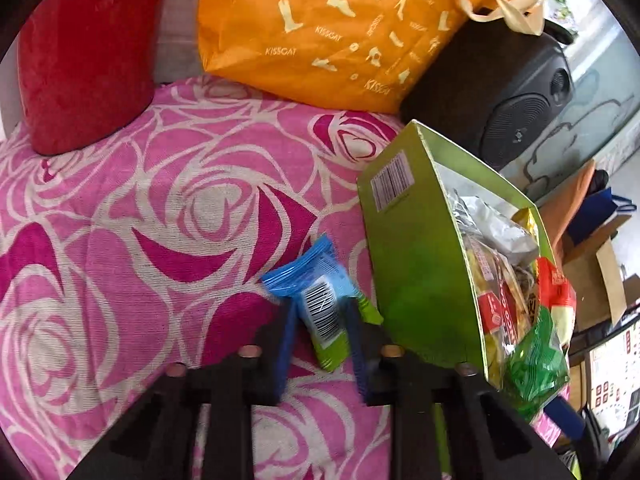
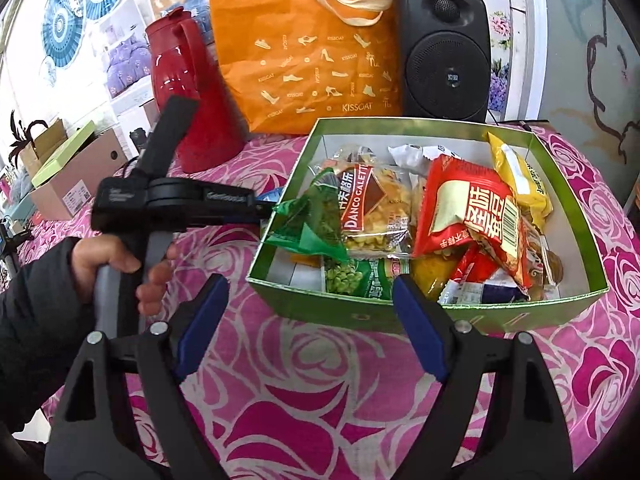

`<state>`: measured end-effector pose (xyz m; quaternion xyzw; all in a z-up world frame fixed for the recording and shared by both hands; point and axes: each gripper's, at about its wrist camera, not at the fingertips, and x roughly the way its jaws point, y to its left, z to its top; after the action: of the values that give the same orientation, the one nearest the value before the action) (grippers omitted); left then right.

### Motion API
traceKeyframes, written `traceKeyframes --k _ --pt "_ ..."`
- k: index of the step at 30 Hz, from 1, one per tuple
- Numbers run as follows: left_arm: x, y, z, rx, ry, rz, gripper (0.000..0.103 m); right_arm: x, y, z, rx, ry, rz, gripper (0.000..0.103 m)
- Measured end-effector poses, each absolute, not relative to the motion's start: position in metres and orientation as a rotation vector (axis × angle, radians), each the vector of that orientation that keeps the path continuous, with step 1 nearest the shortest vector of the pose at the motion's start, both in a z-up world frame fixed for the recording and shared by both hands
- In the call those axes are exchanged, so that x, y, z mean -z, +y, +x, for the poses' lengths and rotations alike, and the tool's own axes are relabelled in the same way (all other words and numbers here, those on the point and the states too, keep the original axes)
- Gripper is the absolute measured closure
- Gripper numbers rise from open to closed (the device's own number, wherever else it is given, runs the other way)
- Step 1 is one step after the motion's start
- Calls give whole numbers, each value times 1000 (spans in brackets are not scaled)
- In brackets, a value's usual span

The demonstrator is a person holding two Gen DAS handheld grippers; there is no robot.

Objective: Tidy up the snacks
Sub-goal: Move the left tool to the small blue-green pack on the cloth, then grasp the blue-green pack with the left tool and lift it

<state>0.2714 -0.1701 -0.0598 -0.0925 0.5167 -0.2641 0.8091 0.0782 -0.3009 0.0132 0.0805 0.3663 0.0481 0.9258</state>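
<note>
Through the left wrist camera, my left hand-held gripper (image 1: 320,320) pinches a blue-and-green snack packet (image 1: 320,304) just beside the green box (image 1: 412,264) on the table (image 1: 120,240); whether it touches the cloth, I cannot tell. Through the right, my right hand-held gripper (image 2: 308,320) is spread wide before the snack-filled box.
</note>
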Motion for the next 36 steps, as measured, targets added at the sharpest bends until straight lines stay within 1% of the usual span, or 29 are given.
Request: traceKeyframes --k 1,2,5,10,16,17,18,19,20,23,24,25,26,27,29,32,36 --pt "57 -169 269 584 1104 -183 91 -12 -301 79 -100 755 167 19" --pt "54 -168 265 603 1104 -164 93 -11 -301 80 -99 753 166 19" --pt "48 -160 251 629 1100 -110 95 -12 -298 80 -113 750 168 19" --pt "42 -133 216 639 1118 -130 96 -12 -287 74 -139 753 158 19" --pt "37 -89 153 588 1103 -184 96 -13 -261 63 -214 760 145 19" --pt "39 -83 145 584 1102 -193 95 -12 -256 61 -237 763 146 20" --pt "40 -73 138 574 1103 -200 94 -10 -250 57 -263 767 147 22" --pt "42 -67 131 557 1102 -207 93 -9 -244 54 -288 773 146 25" --pt "42 -63 128 549 1103 -212 89 -6 -237 52 -320 788 140 26" --pt "42 -55 125 534 1106 -235 86 8 -219 58 -362 839 102 32" --pt "41 -53 127 534 1105 -243 85 13 -216 63 -375 854 105 38" --pt "39 -54 129 536 1102 -254 82 18 -215 69 -377 870 115 47" --pt "37 -56 132 548 1097 -267 77 23 -215 74 -377 885 123 50" --pt "33 -59 135 566 1091 -281 75 26 -214 78 -379 894 128 54" --pt "28 -66 139 595 1091 -278 64 31 -216 84 -390 901 149 55" --pt "28 -80 148 645 1098 -253 63 33 -215 92 -422 891 173 55" --pt "44 -91 168 660 1145 -251 64 36 -212 101 -424 895 152 55"
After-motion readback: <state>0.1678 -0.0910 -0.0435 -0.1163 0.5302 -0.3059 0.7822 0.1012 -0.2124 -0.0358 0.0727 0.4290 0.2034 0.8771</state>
